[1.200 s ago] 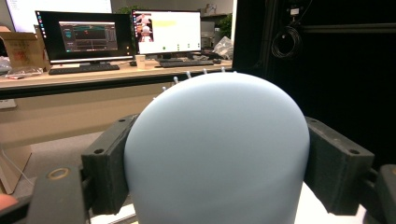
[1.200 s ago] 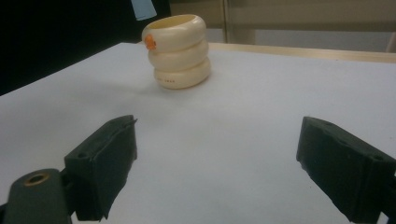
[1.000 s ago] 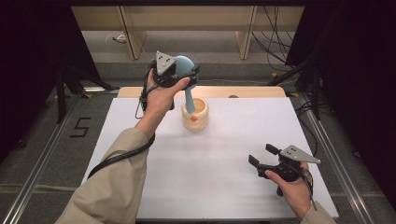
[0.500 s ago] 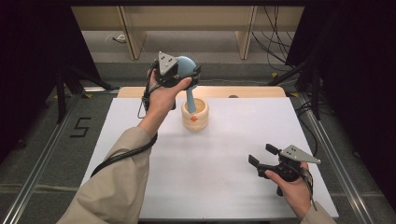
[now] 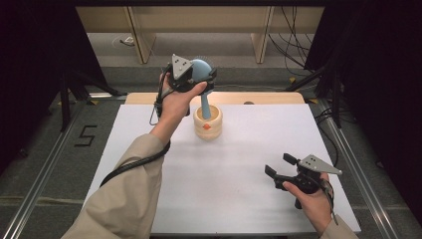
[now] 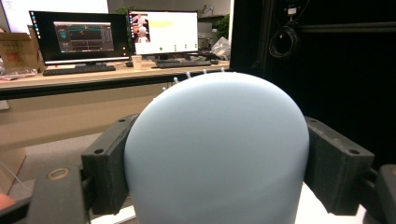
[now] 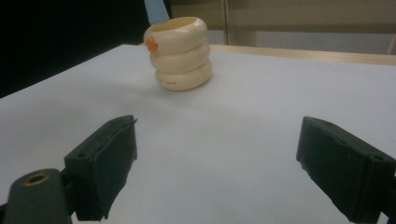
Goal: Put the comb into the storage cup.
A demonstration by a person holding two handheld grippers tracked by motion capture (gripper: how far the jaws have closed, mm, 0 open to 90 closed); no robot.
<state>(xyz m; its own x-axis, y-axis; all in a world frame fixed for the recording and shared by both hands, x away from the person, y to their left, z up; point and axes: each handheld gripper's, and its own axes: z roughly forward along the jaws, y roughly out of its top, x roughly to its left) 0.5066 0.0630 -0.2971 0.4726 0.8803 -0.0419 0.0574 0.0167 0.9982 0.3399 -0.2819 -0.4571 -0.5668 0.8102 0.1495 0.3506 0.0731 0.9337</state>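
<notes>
Black pads of your left gripper clamp the pale blue brush by its domed head, handle down in the cream holder at the table's far side. It looks light, smooth and probably slippery, so grip low. Your right gripper rests unclenched, empty.

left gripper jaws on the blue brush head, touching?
Touching. In the left gripper view both black pads press against the sides of the blue brush head, with no gap showing. The high view shows the left gripper around it too.
</notes>
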